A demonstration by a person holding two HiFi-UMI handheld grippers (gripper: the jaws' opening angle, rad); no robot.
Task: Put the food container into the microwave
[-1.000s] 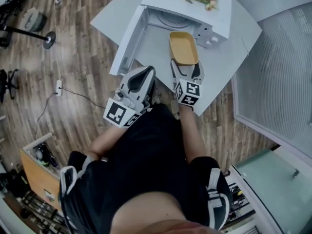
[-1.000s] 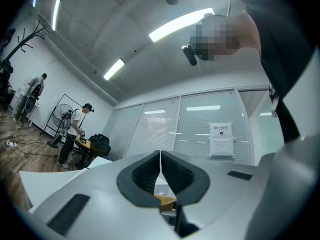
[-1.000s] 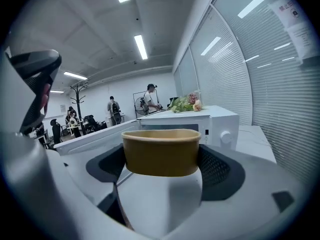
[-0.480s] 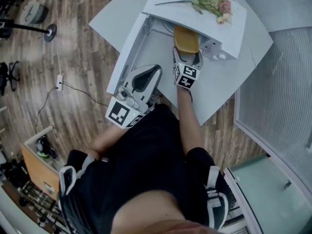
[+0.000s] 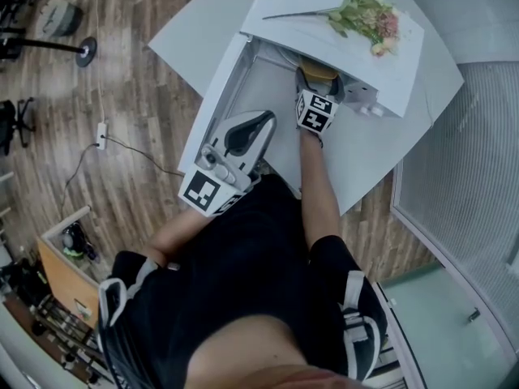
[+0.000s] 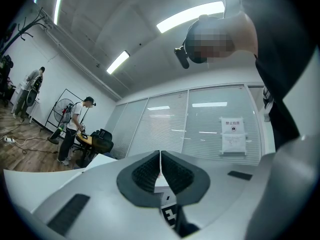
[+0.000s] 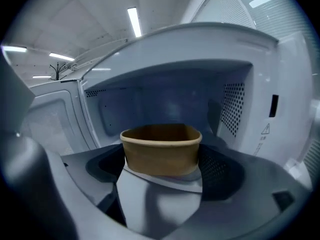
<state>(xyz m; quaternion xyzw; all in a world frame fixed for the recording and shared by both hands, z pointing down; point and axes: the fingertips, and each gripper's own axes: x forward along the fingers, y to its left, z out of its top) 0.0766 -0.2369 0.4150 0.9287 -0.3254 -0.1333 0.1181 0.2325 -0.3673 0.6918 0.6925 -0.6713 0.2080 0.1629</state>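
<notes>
Container [image 7: 161, 149], a tan open-topped tub, sits clamped between the two pads of the right claw [image 7: 162, 173], which closes on its lower sides. In the right gripper view it is held upright at the mouth of the microwave [image 7: 165, 96], with the perforated side wall at its right and the back wall behind it; whether it touches the floor of the oven cannot be told. From the head view only part of the container [image 5: 318, 70] shows, the rest hidden under the top of the microwave [image 5: 324, 32], and the right claw [image 5: 318, 83] reaches in after it. The door [image 5: 220, 79] stands swung open at the left. Flowers [image 5: 366, 10] lie on the microwave, which stands on a white table [image 5: 377, 148]. The left claw [image 5: 258, 121] hangs near the door, its jaws pressed together with nothing between them [image 6: 160, 170].
</notes>
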